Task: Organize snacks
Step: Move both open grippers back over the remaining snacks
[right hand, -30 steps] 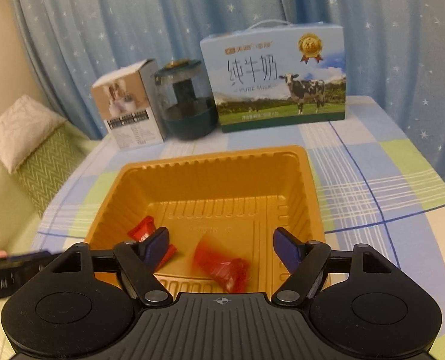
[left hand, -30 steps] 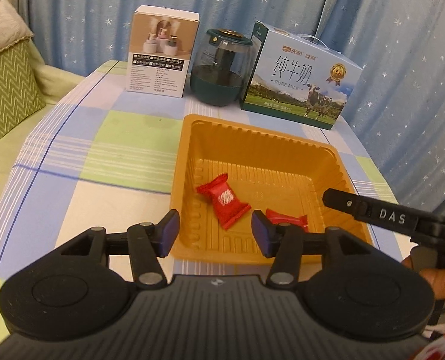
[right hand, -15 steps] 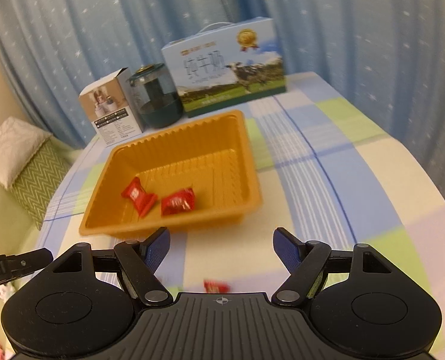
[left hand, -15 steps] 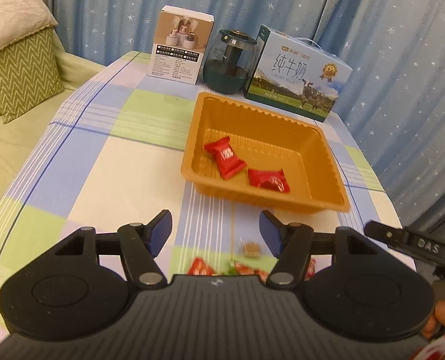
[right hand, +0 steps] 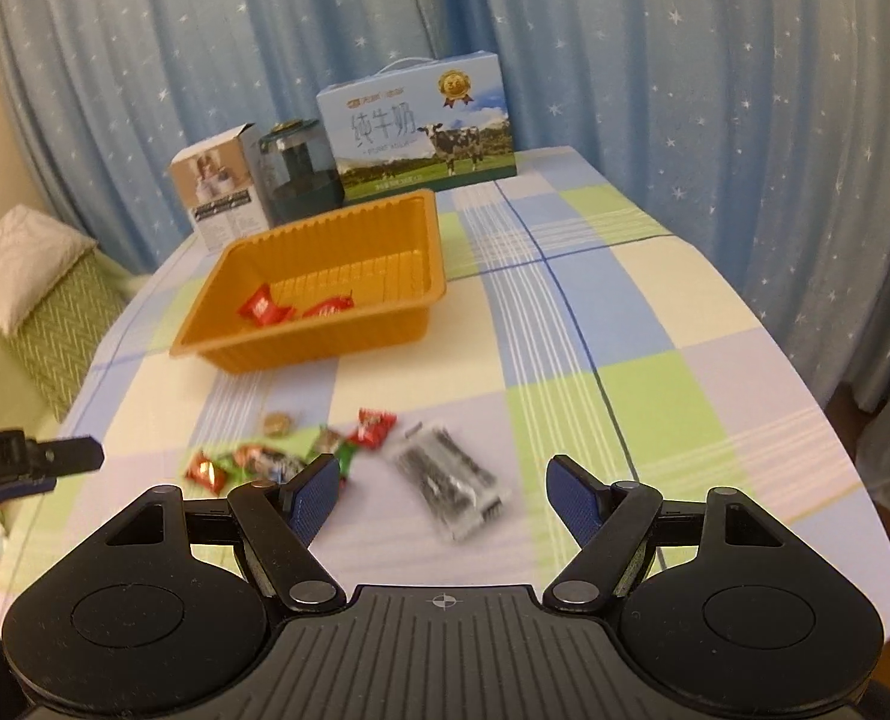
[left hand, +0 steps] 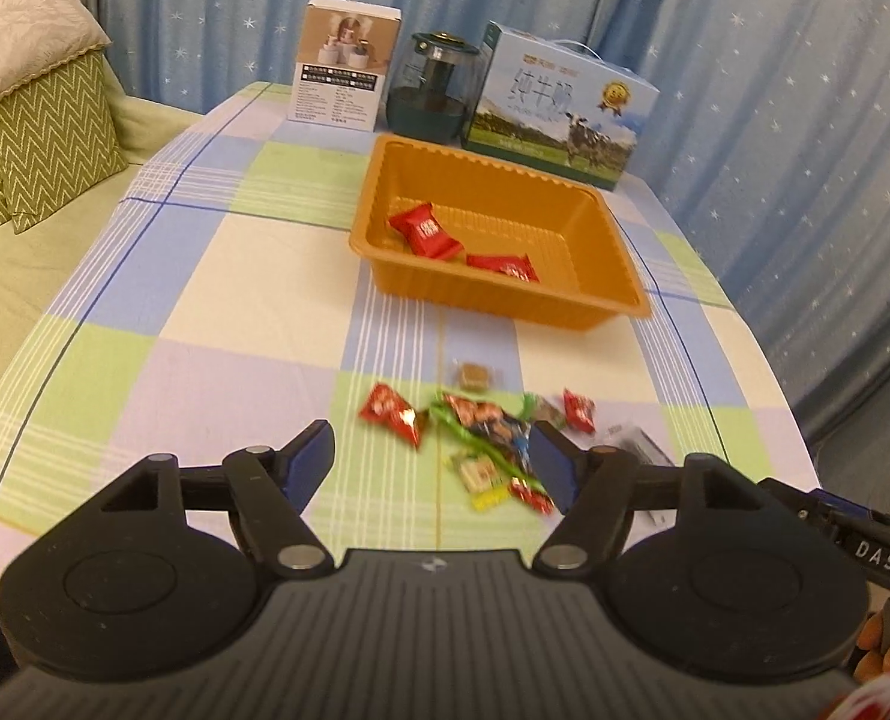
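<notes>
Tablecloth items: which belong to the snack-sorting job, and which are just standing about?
Part of the job:
orange tray
two red candies in the tray
loose snack pile
clear dark-printed packet
left gripper, open
right gripper, open

Just standing about:
milk carton box
dark glass jar
white product box
green cushion
</notes>
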Available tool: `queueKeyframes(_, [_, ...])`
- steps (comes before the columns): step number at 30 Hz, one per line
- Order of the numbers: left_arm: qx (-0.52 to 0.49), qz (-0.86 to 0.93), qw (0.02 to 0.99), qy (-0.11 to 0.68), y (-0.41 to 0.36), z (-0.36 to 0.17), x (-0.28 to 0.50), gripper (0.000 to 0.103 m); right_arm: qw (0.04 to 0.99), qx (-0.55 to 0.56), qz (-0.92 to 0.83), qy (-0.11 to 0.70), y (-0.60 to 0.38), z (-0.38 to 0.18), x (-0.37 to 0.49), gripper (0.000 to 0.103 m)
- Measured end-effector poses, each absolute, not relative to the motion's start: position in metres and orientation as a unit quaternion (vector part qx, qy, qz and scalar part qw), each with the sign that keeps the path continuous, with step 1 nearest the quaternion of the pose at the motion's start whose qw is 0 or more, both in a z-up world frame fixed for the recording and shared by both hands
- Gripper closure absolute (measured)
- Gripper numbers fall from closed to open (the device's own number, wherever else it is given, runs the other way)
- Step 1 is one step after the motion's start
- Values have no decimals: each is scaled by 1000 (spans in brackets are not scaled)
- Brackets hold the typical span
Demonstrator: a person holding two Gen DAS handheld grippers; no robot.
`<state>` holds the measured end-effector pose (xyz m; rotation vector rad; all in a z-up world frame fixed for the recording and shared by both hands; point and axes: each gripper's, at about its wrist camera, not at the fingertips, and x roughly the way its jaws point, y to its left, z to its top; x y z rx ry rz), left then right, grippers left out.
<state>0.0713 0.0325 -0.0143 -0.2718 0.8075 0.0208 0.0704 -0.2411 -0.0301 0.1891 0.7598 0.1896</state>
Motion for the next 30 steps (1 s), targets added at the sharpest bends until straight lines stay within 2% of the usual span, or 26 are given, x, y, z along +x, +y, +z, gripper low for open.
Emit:
queueKeyframes(13, [-113, -1, 910, 400, 18, -17, 43, 32, 919, 77, 96, 374, -244, -34, 52, 27])
queueKeyframes(30, [-99, 3, 899, 426, 10, -42, 60, 31, 915, 58, 99, 387, -250, -55, 76, 28])
